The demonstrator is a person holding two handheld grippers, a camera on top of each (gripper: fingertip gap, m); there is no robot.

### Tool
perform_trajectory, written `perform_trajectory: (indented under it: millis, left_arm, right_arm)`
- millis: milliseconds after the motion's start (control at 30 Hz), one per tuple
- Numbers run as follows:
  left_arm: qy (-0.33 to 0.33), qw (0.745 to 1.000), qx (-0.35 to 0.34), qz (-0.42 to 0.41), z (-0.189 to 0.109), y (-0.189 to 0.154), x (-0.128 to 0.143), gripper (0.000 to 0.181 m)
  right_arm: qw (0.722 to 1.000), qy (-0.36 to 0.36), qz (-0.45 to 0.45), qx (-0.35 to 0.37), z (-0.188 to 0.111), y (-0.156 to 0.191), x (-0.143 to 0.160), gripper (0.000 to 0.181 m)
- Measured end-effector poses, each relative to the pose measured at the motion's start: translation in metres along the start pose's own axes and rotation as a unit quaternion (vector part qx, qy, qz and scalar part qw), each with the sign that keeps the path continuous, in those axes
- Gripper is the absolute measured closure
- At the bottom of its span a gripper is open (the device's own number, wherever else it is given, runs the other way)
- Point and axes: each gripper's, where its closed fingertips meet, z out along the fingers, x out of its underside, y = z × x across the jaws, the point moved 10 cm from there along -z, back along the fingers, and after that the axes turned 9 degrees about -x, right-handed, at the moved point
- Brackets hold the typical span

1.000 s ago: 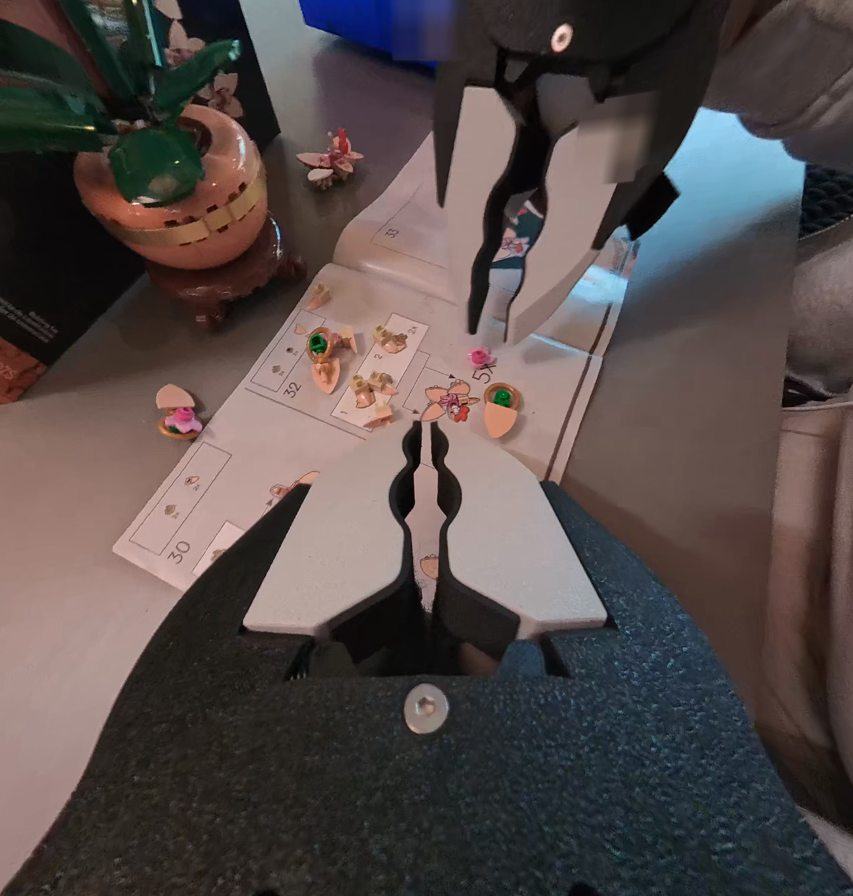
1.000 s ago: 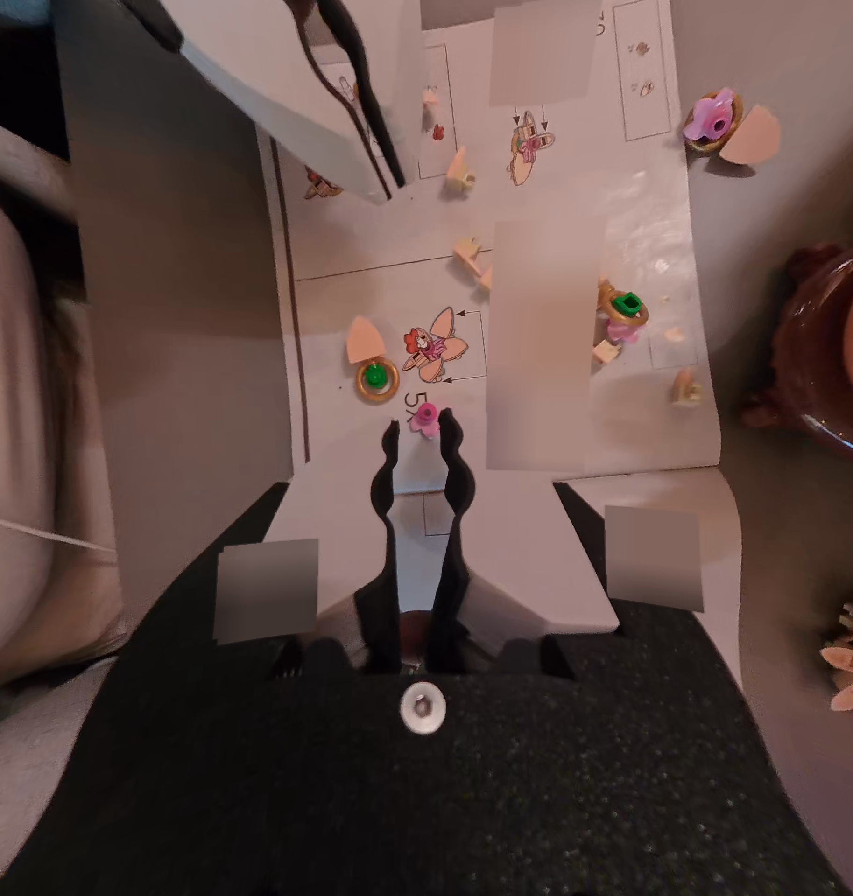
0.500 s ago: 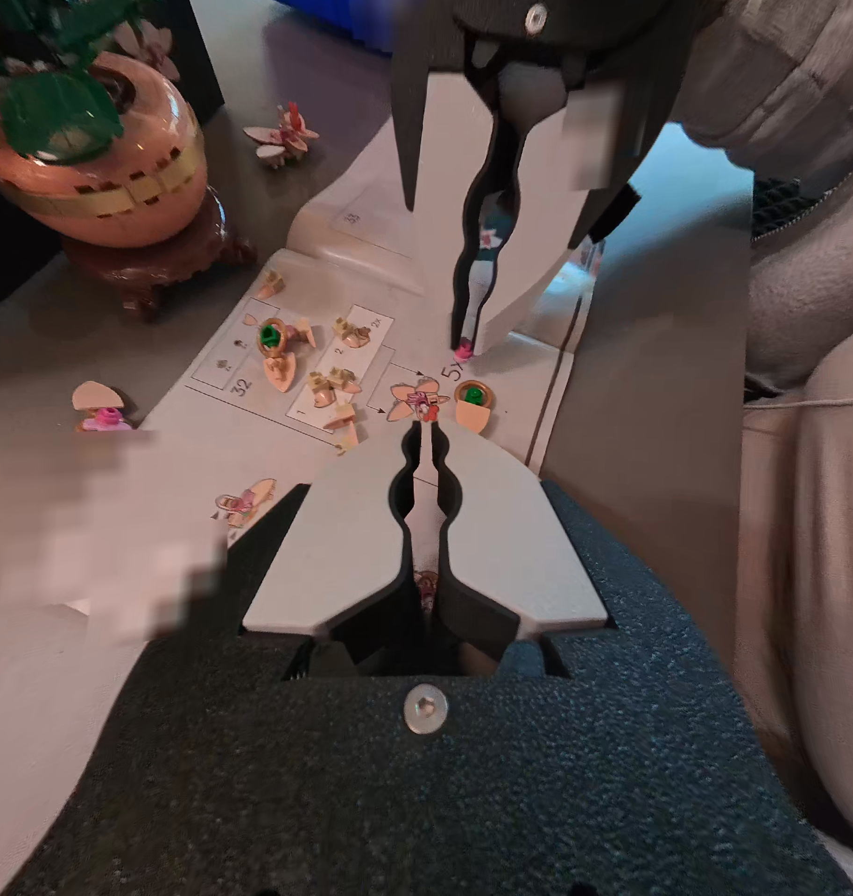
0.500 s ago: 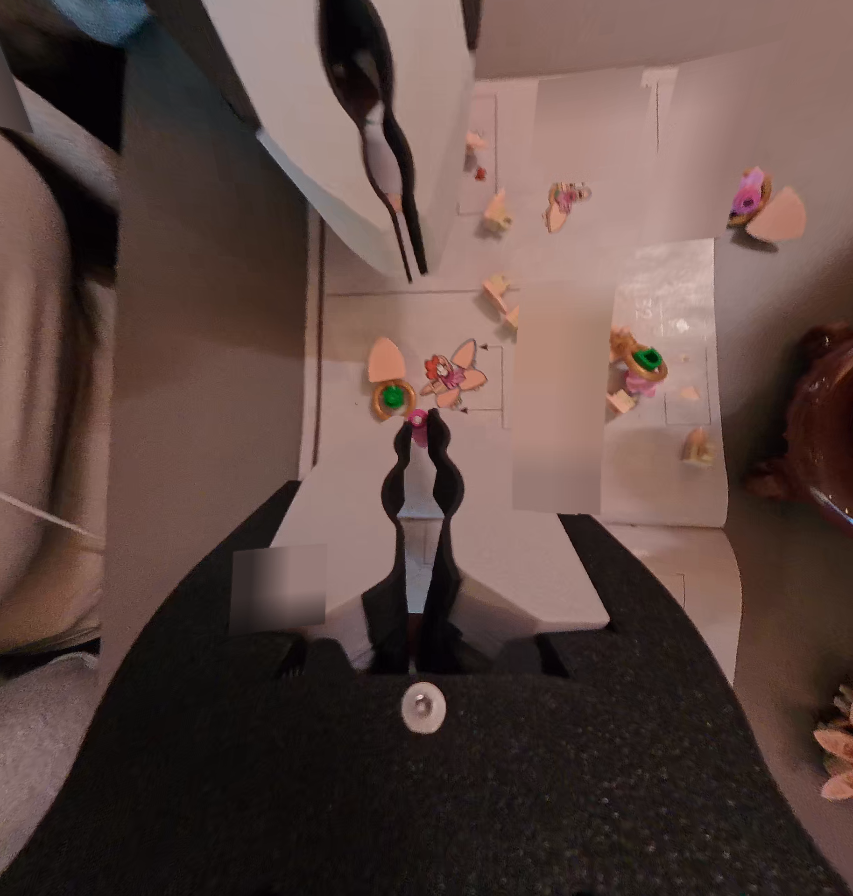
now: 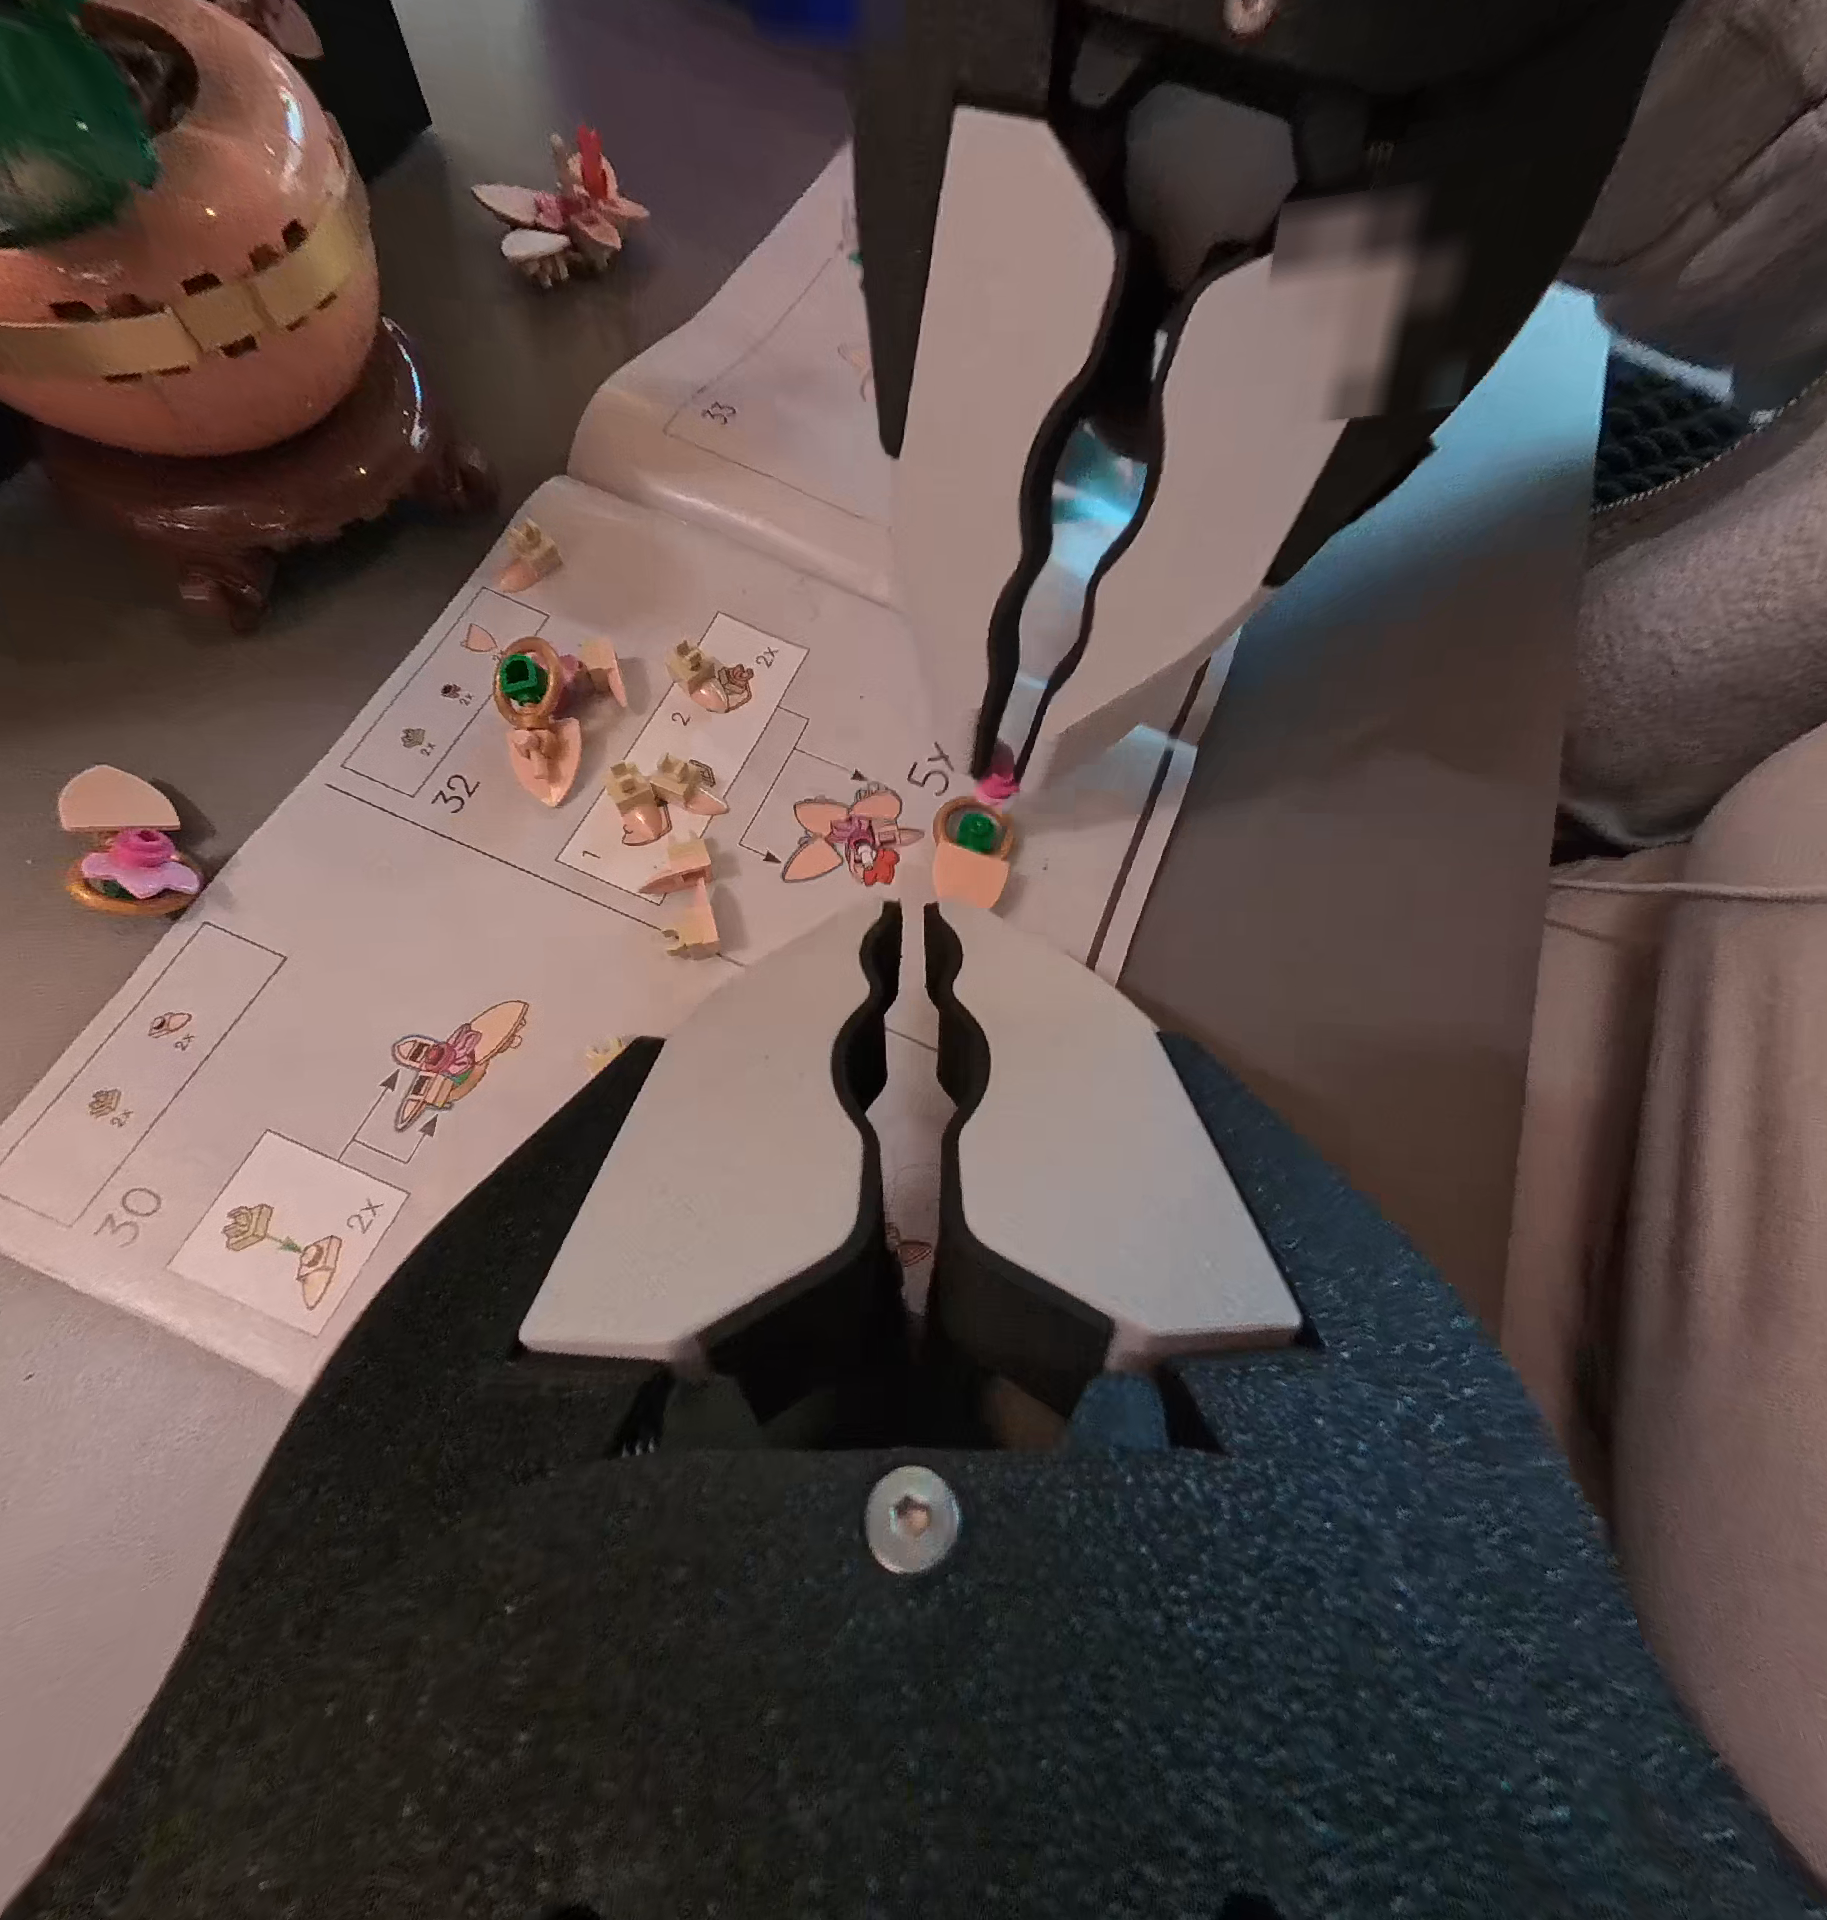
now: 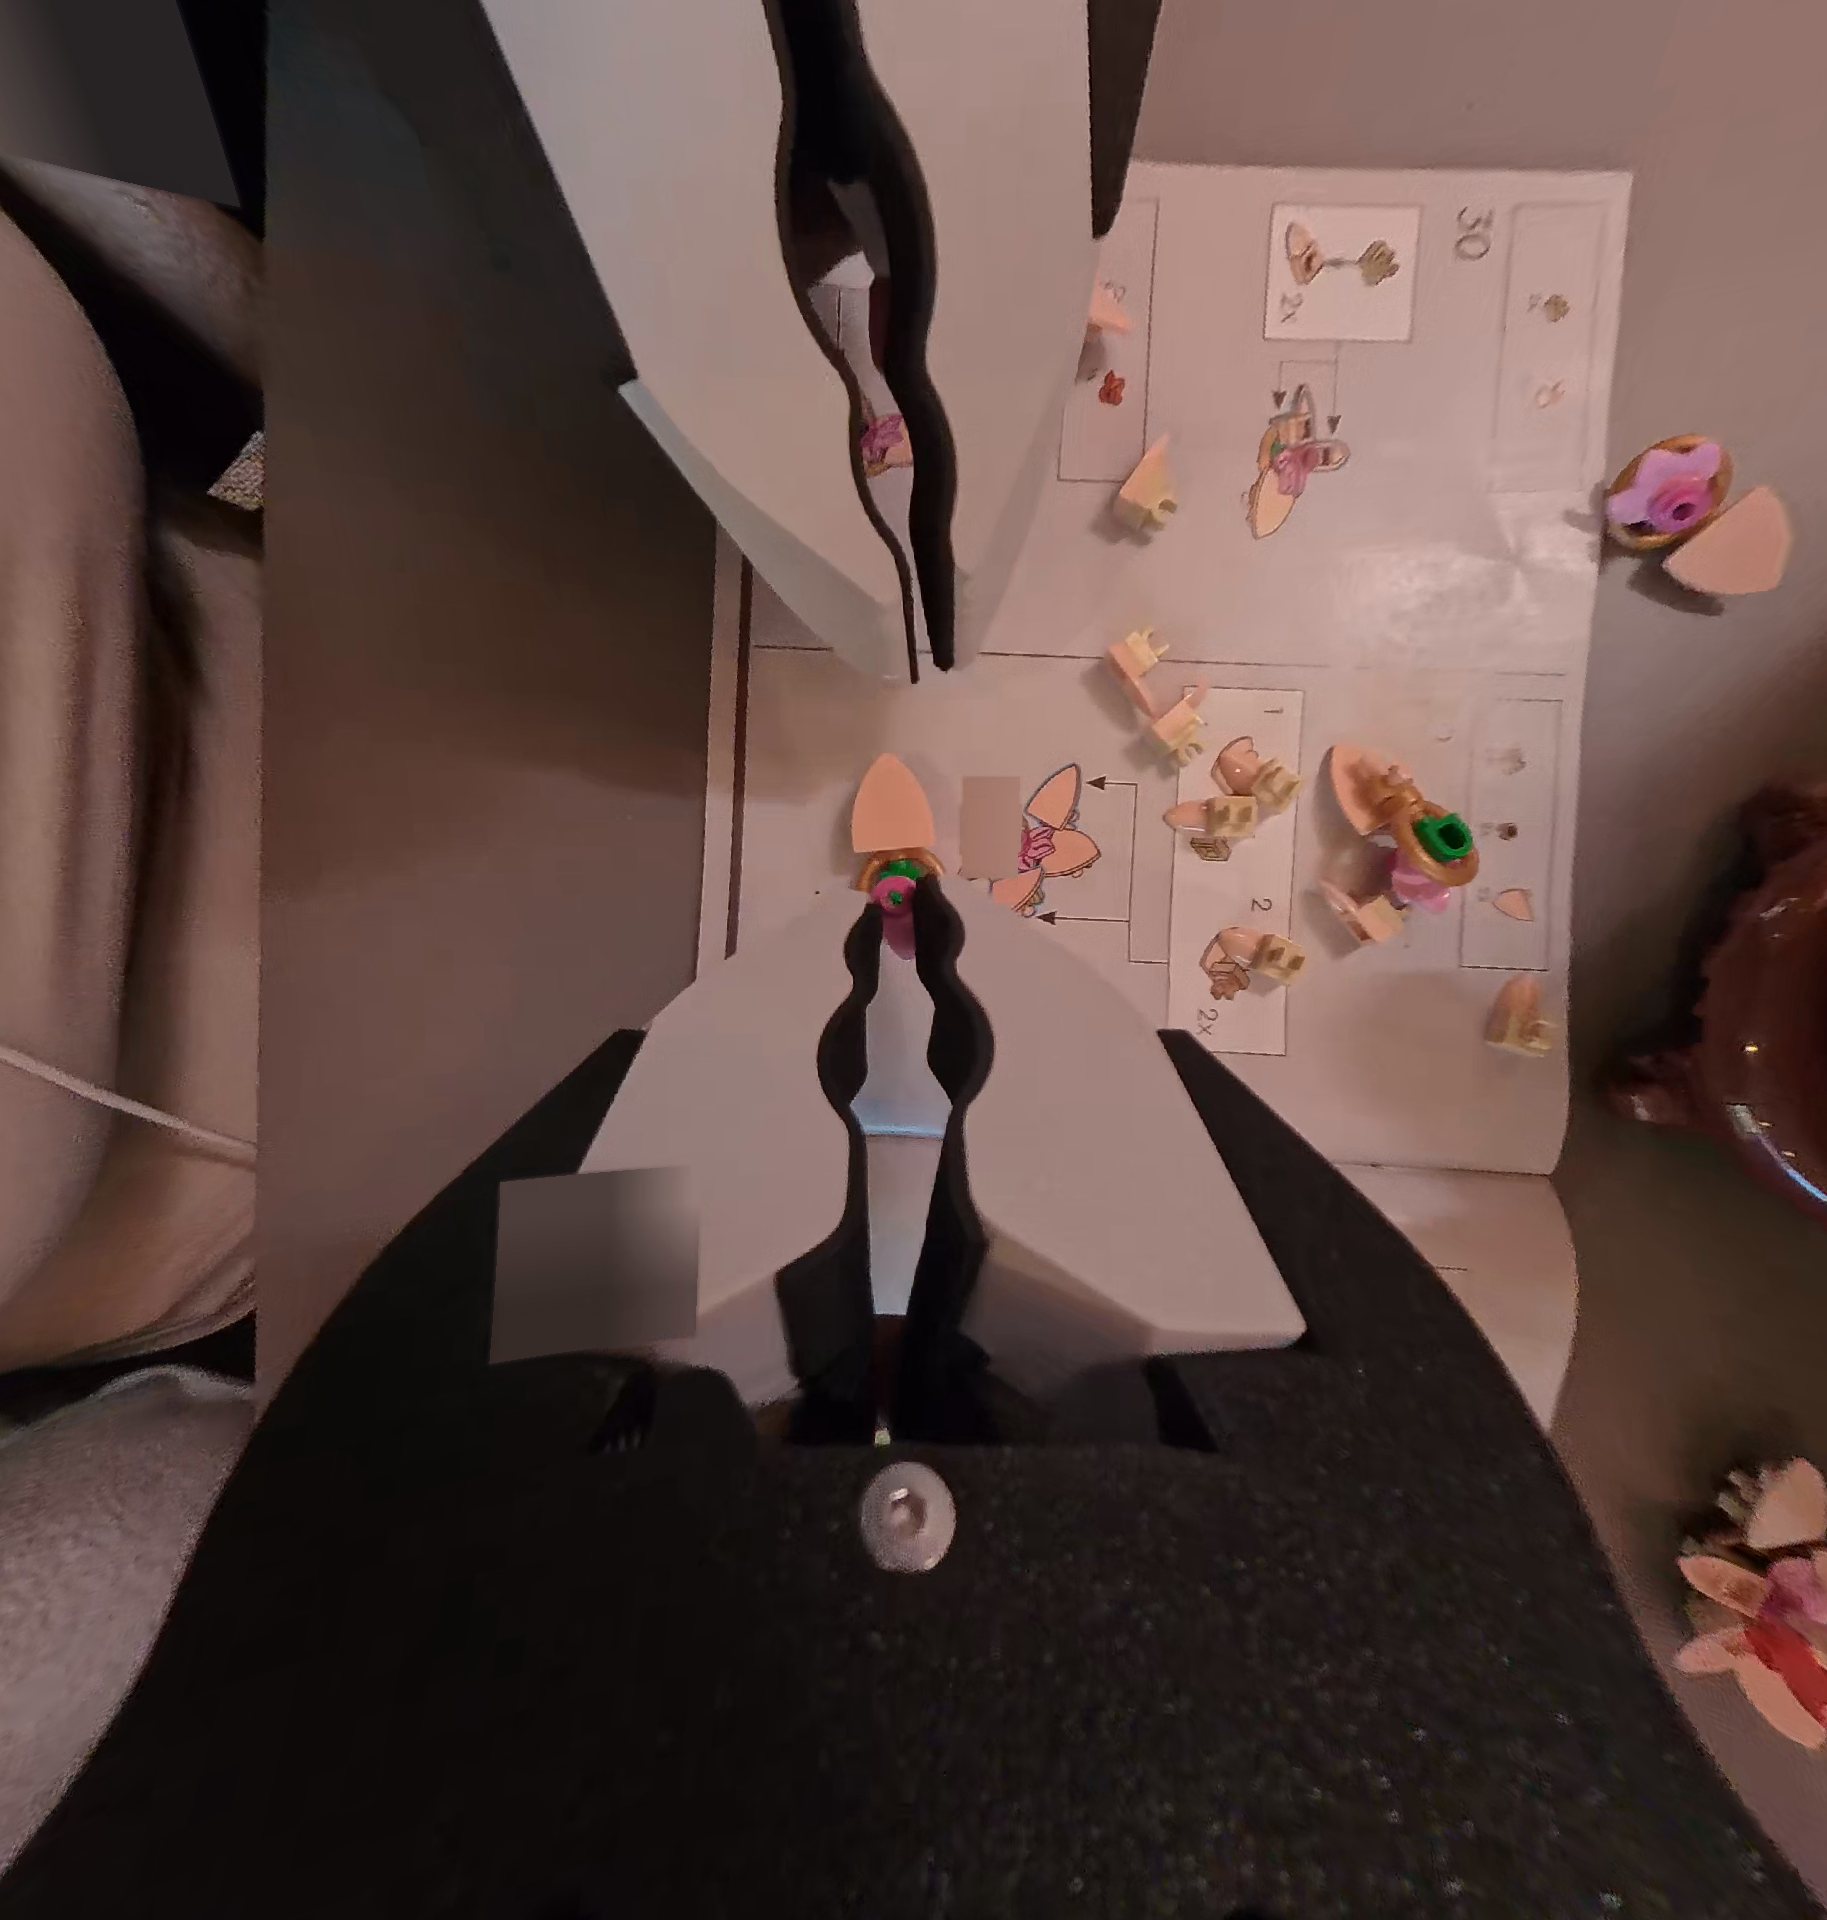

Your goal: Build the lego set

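A peach petal piece with a gold ring and green stud lies on the open instruction booklet. It also shows in the right wrist view. My right gripper is shut on a small pink flower piece and holds it right at the green stud. In the left wrist view the right gripper comes down from above with the pink piece at its tips. My left gripper is shut and empty, its tips just short of the petal piece. It hangs in from the top of the right wrist view.
A pink pot on a brown stand stands at the back left, with a finished flower beside it. A second ring assembly, loose tan clip pieces and a purple-flower assembly lie around. A person's clothing fills the right. Less than 4 cm separates the two grippers' tips.
My right gripper closed on the pink flower piece and brought it against the green stud of the petal piece. My left gripper moved in closer to that petal piece.
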Motion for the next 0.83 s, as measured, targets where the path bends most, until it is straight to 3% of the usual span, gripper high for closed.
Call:
perform_trajectory:
  millis: [133, 233, 333, 433, 633, 767, 833]
  left_arm:
    - [-0.058, 0.992, 0.071, -0.088, -0.001, 0.003, -0.002, 0.169]
    - [-0.121, 0.953, 0.179, -0.212, -0.004, 0.009, -0.006, 0.165]
    - [-0.15, 0.92, 0.224, -0.283, -0.004, 0.014, -0.007, 0.163]
    - [-0.166, 0.906, 0.254, -0.296, -0.005, 0.012, -0.01, 0.161]
    - [-0.178, 0.905, 0.269, -0.278, -0.004, 0.008, -0.009, 0.169]
    - [-0.24, 0.886, 0.275, -0.284, -0.009, 0.012, -0.01, 0.173]
    - [-0.298, 0.871, 0.267, -0.285, -0.014, 0.015, -0.011, 0.173]
  right_arm:
    - [0.995, -0.069, -0.056, 0.039, -0.019, 0.004, -0.007, 0.175]
    - [0.98, -0.116, -0.141, 0.08, -0.035, 0.012, -0.014, 0.175]
    - [0.965, -0.132, -0.204, 0.103, -0.043, 0.02, -0.021, 0.175]
    - [0.96, -0.103, -0.238, 0.109, -0.044, 0.024, -0.026, 0.175]
    - [0.95, -0.071, -0.283, 0.108, -0.042, 0.028, -0.033, 0.175]
    - [0.945, -0.127, -0.268, 0.135, -0.049, 0.026, -0.035, 0.175]
    - [0.948, -0.185, -0.207, 0.152, -0.056, 0.021, -0.034, 0.171]
